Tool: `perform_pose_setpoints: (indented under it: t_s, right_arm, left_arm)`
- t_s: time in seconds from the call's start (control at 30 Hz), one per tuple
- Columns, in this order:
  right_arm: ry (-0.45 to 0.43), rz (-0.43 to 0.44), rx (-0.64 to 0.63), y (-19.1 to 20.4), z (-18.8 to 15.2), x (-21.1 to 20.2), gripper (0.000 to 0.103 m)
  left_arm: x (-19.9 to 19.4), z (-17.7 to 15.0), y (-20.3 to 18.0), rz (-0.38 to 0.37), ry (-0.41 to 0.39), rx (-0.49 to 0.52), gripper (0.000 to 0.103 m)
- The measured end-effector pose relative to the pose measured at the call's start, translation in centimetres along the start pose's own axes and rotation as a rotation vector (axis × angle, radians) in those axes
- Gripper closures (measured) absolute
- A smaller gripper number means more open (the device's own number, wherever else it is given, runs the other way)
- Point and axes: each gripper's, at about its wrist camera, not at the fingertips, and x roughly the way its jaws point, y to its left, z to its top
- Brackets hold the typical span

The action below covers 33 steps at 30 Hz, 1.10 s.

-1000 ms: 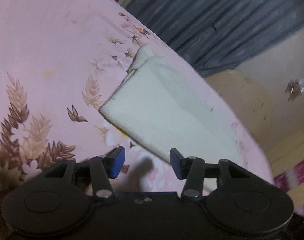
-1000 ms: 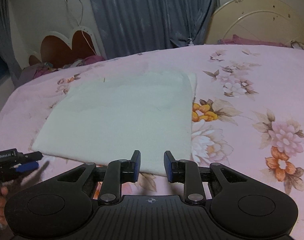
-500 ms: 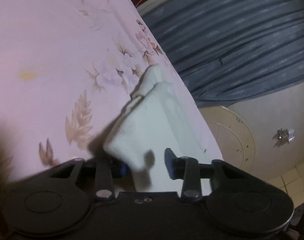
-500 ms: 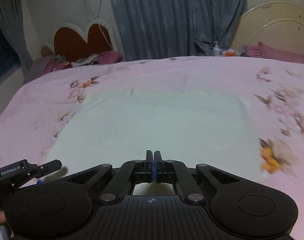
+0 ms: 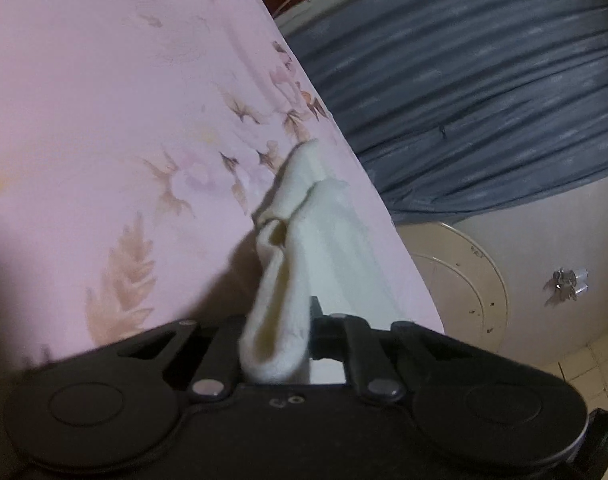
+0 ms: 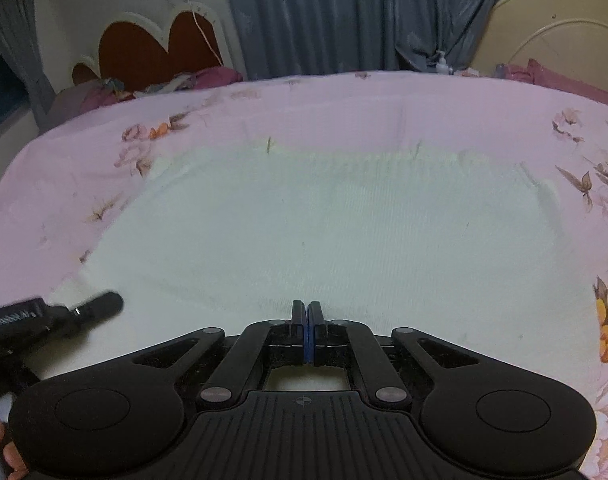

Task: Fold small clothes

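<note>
A white cloth (image 6: 323, 232) lies spread flat on the pink floral bedsheet (image 6: 56, 184). My right gripper (image 6: 307, 316) is shut at the cloth's near edge, its blue pads pressed together with the edge between them. My left gripper (image 5: 276, 320) is shut on the cloth's left corner (image 5: 288, 280), which stands bunched and lifted off the sheet between its fingers. The left gripper also shows at the lower left of the right wrist view (image 6: 84, 308), at that corner.
A red heart-shaped headboard (image 6: 152, 48) and grey curtains (image 6: 343, 12) stand behind the bed. A pile of clothes (image 6: 176, 82) lies by the headboard. Cream round panels (image 6: 559, 28) lean at the back right. The bed's edge (image 5: 407, 248) runs close to the cloth.
Both grippers went from open to shut on the cloth. The left one took the corner and lifted it; the right one moved left along the near edge and closed.
</note>
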Motion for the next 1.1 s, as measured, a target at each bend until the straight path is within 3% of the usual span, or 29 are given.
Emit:
perform_pose_setpoints:
  t_s: [0.03, 0.23, 0.27, 0.33, 0.4, 0.63, 0.8, 0.93, 1.0, 1.03, 1.1]
  right_arm:
    - [-0.019, 0.002, -0.009, 0.1, 0.1, -0.3, 0.101]
    - [0.04, 0.017, -0.032, -0.5, -0.5, 2.3, 0.102]
    - [0.041, 0.022, -0.035, -0.6, -0.5, 2.2, 0.102]
    - [0.043, 0.052, -0.018, -1.2, -0.5, 2.1, 0.102]
    - [0.032, 0.096, 0.029, -2.3, -0.4, 1.5, 0.101]
    - [-0.101, 0.114, 0.173, -9.7, -0.3, -4.1, 0.101]
    - [-0.156, 0.103, 0.255, -15.7, -0.5, -7.3, 0.101]
    - [-0.19, 0.096, 0.3, -19.6, -1.0, -10.1, 0.101]
    - [-0.205, 0.096, 0.323, -21.4, -1.4, -11.1, 0.101]
    - [-0.206, 0.102, 0.333, -22.3, -1.5, -11.5, 0.101]
    - [-0.173, 0.091, 0.344, -23.7, -1.7, -11.5, 0.096]
  left_arm:
    - [-0.3, 0.0, 0.1, 0.007, -0.008, 0.004, 0.084]
    - [-0.3, 0.6, -0.3, 0.068, -0.071, 0.024, 0.08]
    - [-0.1, 0.8, -0.6, 0.087, -0.082, 0.038, 0.081]
    - [0.9, 1.1, -1.4, 0.133, -0.055, 0.091, 0.094]
    - [1.3, 1.5, -2.5, 0.153, -0.037, 0.141, 0.096]
    - [-0.8, -0.6, -11.7, 0.009, -0.047, 0.385, 0.096]
    - [0.6, -6.2, -19.4, -0.078, 0.042, 0.577, 0.096]
    - [2.9, -12.2, -23.3, -0.097, 0.149, 0.708, 0.096]
    - [4.9, -15.5, -24.1, -0.09, 0.263, 0.744, 0.094]
    - [6.2, -16.9, -24.1, -0.076, 0.337, 0.768, 0.085]
    - [7.4, -19.3, -24.1, -0.013, 0.442, 0.776, 0.084]
